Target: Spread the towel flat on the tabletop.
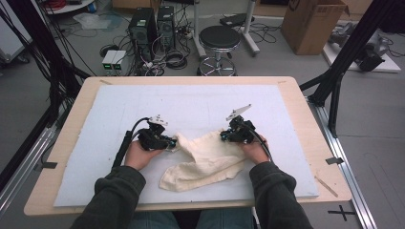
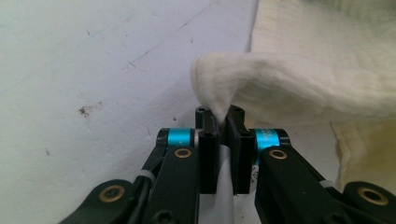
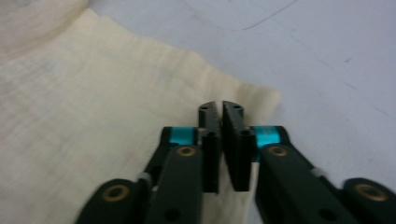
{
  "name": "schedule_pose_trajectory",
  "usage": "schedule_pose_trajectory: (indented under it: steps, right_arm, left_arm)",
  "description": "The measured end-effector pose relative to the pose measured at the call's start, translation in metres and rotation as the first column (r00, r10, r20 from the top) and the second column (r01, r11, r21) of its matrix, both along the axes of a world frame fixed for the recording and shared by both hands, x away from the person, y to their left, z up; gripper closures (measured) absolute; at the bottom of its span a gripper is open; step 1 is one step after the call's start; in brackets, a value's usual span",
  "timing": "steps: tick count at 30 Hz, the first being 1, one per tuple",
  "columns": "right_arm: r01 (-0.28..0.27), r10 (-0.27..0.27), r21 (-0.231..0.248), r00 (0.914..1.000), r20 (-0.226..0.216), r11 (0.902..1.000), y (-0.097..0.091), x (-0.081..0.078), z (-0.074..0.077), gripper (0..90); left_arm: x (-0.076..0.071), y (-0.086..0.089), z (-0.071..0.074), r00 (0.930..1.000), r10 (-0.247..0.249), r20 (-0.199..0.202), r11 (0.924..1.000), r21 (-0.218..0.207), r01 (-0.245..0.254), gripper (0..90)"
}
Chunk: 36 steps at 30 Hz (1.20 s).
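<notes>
While one cream cloth [image 1: 205, 160] lies crumpled on the white mat [image 1: 119, 109] at the near middle of the table [image 1: 305, 119], two grippers work its opposite edges. One left gripper [image 2: 218, 122] is clamped on a raised fold at the cloth's left edge; the fabric is pinched between its two jaws. One right gripper [image 3: 220, 116] is closed on the cloth's right corner, its two jaws nearly together with the edge between them. Two hands, one left hand [image 1: 141, 153] and one right hand [image 1: 255, 149], hold them.

Even, soft overhead light, faint shadows — both close views blur, perhaps from motion.
</notes>
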State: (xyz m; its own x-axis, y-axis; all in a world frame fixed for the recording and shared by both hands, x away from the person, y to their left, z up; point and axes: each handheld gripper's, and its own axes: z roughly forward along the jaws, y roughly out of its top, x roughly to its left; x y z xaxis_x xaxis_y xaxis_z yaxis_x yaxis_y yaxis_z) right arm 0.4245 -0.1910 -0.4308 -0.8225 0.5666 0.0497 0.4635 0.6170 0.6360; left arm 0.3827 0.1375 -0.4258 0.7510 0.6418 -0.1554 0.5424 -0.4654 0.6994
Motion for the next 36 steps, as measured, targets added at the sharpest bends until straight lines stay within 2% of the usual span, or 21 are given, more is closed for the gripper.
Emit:
schedule_pose_trajectory:
  steps: [6,8,9,10,12,22,24,27,30,31,32,33,34,35,36]
  right_arm:
    - [-0.016,0.016,0.012,0.9997,0.020,0.9998,0.000,-0.007,0.008,88.2]
    - [-0.013,0.012,0.020,0.9989,0.045,0.9997,0.000,-0.011,0.014,88.3]
    - [-0.009,0.006,0.043,0.9979,0.065,0.9990,-0.002,-0.015,0.019,88.3]
    - [-0.009,0.006,0.043,0.9979,0.065,0.9990,-0.002,-0.015,0.019,88.3]
    - [-0.012,0.006,0.062,0.9955,0.094,0.9980,-0.004,-0.020,0.028,88.3]
    - [-0.027,0.009,0.109,0.9869,0.161,0.9936,-0.003,-0.035,0.054,88.3]
    - [-0.043,0.026,0.103,0.9864,0.162,0.9938,0.000,-0.036,0.055,88.3]
    - [-0.037,0.020,0.099,0.9866,0.162,0.9944,0.001,-0.037,0.055,88.3]
    - [-0.030,0.015,0.087,0.9848,0.173,0.9958,0.001,-0.030,0.059,88.5]
    - [-0.015,0.000,0.084,0.9841,0.178,0.9964,0.000,-0.023,0.063,88.6]
    - [0.033,-0.052,0.095,0.9762,0.210,0.9950,0.001,0.003,0.075,88.5]
    - [0.033,-0.052,0.095,0.9762,0.210,0.9950,0.001,0.003,0.075,88.5]
    - [0.167,-0.184,0.096,0.9595,0.213,0.9812,0.002,0.042,0.088,65.4]
    - [0.167,-0.184,0.096,0.9595,0.213,0.9812,0.002,0.042,0.088,65.4]
    - [0.265,-0.287,0.158,0.9479,0.138,0.9512,-0.004,0.067,0.093,57.0]
  left_arm:
    - [-0.010,0.013,0.019,0.9979,0.010,0.064,0.9999,0.010,-0.011,85.9]
    - [-0.013,0.020,0.025,0.9974,0.017,0.070,0.9998,-0.008,-0.017,85.9]
    - [-0.015,0.023,0.028,0.9971,0.022,0.073,0.9997,-0.011,-0.022,85.8]
    - [-0.016,0.027,0.031,0.9967,0.026,0.078,0.9996,-0.009,-0.025,85.8]
    - [-0.017,0.034,0.035,0.9962,0.035,0.080,0.9993,-0.014,-0.034,85.8]
    - [-0.024,0.054,0.052,0.9933,0.040,0.108,0.9991,-0.018,-0.039,85.5]
    - [-0.024,0.055,0.054,0.9934,0.036,0.109,0.9994,-0.008,-0.035,85.4]
    - [-0.020,0.056,0.056,0.9929,0.043,0.111,0.9991,-0.011,-0.042,85.5]
    - [-0.003,0.055,0.059,0.9906,0.072,0.116,0.9974,-0.004,-0.072,85.7]
    - [0.007,0.054,0.062,0.9885,0.090,0.121,0.9959,-0.012,-0.090,85.8]
    - [0.022,0.052,0.066,0.9842,0.117,0.133,0.9931,-0.023,-0.115,85.8]
    - [0.039,0.049,0.070,0.9781,0.155,0.139,0.9879,-0.020,-0.154,85.8]
    - [0.055,0.046,0.074,0.9626,0.204,0.178,0.9775,0.016,-0.210,71.7]
    - [0.067,0.043,0.076,0.9398,0.269,0.211,0.9598,0.024,-0.280,71.7]
    - [0.076,0.044,0.076,0.9342,0.309,0.178,0.9497,-0.008,-0.313,51.9]
